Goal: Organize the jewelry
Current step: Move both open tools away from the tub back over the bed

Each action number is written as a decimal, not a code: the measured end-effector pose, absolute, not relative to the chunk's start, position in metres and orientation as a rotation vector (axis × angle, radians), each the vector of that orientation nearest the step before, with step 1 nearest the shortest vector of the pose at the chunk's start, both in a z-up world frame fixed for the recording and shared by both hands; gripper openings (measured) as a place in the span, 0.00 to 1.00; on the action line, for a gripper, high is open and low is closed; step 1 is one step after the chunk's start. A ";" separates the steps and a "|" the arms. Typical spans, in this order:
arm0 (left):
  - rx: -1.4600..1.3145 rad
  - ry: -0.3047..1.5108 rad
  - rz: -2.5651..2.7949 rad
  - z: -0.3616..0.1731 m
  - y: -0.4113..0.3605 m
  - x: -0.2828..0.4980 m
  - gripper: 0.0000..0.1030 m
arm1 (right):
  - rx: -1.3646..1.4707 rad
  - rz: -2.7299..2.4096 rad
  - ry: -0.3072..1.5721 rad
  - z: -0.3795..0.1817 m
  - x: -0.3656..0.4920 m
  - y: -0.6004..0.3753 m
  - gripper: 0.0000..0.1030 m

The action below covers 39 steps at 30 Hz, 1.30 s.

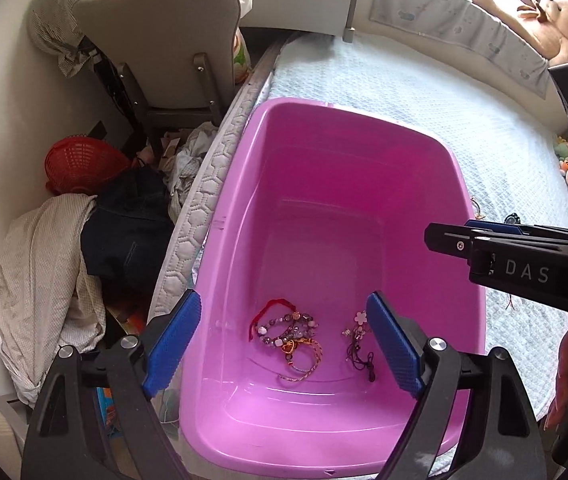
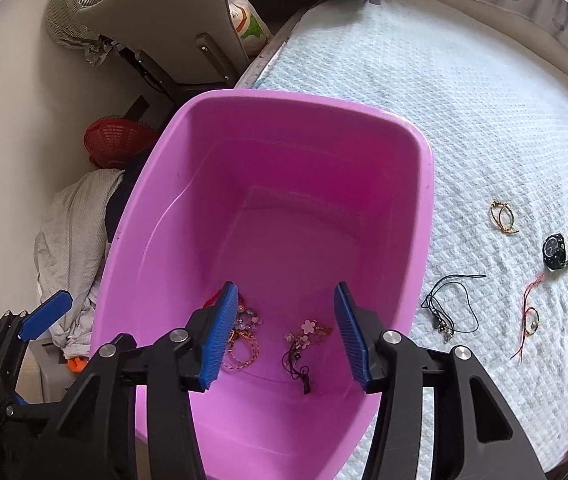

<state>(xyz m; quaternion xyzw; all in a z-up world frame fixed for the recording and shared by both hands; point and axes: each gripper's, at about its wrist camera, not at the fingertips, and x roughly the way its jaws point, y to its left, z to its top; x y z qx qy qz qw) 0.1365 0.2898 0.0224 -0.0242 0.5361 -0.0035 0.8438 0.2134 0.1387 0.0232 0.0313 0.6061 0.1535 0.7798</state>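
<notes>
both grippers hover open and empty over the pink tub [image 2: 424,208]; remaining jewelry, a dark cord necklace [image 2: 450,308], lies on the bedspread [image 2: 464,100], nearest the right gripper [image 2: 284,336].

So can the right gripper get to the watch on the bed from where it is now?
Probably yes. The right gripper is open and empty over the pink tub, and the watch lies in the open on the bedspread beyond the tub's rim, with nothing over it.

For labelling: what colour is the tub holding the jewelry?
Pink-purple tub; clearest in the right wrist view.
</notes>
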 end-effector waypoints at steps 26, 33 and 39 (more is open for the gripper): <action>-0.102 1.108 -0.043 0.042 0.291 0.125 0.81 | 0.187 0.266 1.278 0.032 0.176 0.088 0.50; -0.072 1.091 -0.087 0.047 0.276 0.117 0.81 | 0.228 0.189 1.270 0.034 0.130 0.046 0.52; -0.067 1.083 -0.136 0.053 0.245 0.110 0.81 | 0.248 0.113 1.284 0.039 0.089 0.004 0.52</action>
